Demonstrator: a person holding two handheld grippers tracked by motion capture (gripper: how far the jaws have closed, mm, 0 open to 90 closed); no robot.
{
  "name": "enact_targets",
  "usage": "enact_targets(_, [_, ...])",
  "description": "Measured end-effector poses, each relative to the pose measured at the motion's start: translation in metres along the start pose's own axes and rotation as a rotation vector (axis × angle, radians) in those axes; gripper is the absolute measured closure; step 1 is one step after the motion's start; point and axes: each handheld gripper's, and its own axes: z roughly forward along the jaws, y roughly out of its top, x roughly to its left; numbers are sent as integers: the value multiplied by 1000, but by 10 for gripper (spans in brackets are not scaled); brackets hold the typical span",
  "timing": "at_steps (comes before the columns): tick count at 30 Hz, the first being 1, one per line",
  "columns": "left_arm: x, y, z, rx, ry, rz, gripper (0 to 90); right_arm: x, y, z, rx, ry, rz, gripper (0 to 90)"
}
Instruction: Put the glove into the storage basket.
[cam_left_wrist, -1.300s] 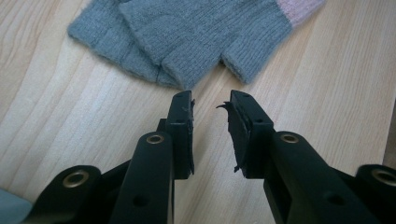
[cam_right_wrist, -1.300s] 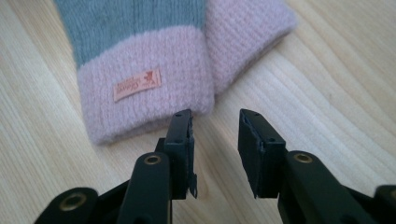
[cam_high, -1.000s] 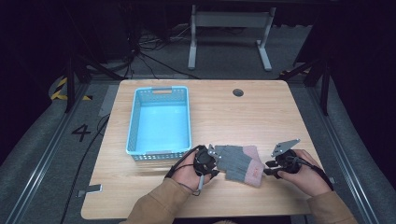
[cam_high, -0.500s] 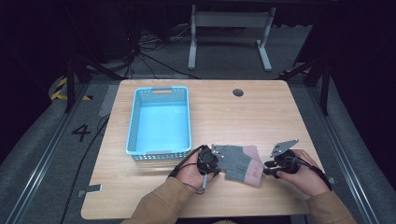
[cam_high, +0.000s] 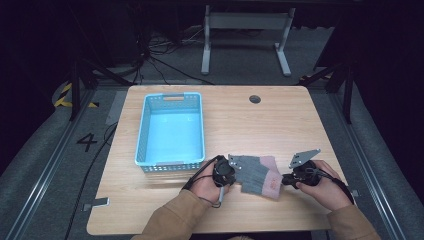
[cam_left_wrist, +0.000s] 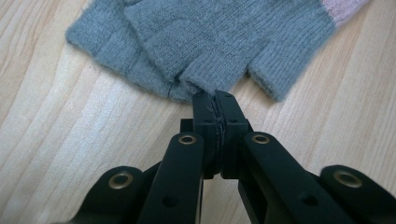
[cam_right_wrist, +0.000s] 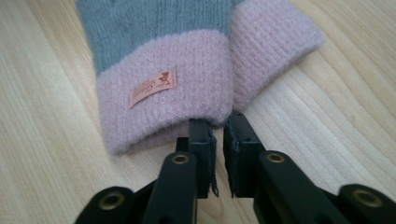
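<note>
A pair of grey knit gloves (cam_high: 256, 174) with pink cuffs lies flat near the table's front edge, one on top of the other. My left gripper (cam_high: 234, 169) is at their finger end. In the left gripper view its jaws (cam_left_wrist: 215, 95) are pressed together on the edge of a grey glove finger (cam_left_wrist: 210, 79). My right gripper (cam_high: 284, 181) is at the cuff end. In the right gripper view its jaws (cam_right_wrist: 218, 123) stand a narrow slit apart, with their tips tucked under the hem of the pink cuff (cam_right_wrist: 177, 102), which bears a small label (cam_right_wrist: 153, 88).
A light blue plastic basket (cam_high: 141, 131) with nothing in it stands left of centre on the wooden table (cam_high: 280, 125). A round cable hole (cam_high: 255, 99) sits near the far edge. Cables and a desk frame lie on the dark floor beyond.
</note>
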Motion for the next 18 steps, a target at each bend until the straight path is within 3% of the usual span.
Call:
enact_targets(7, [-4, 0, -12, -31, -14, 9, 891, 2, 5, -12, -25, -2, 10, 866])
enact_targets(18, [-7, -4, -21, -100, -13, -29, 891, -9, 23, -21, -104, -42, 36, 870])
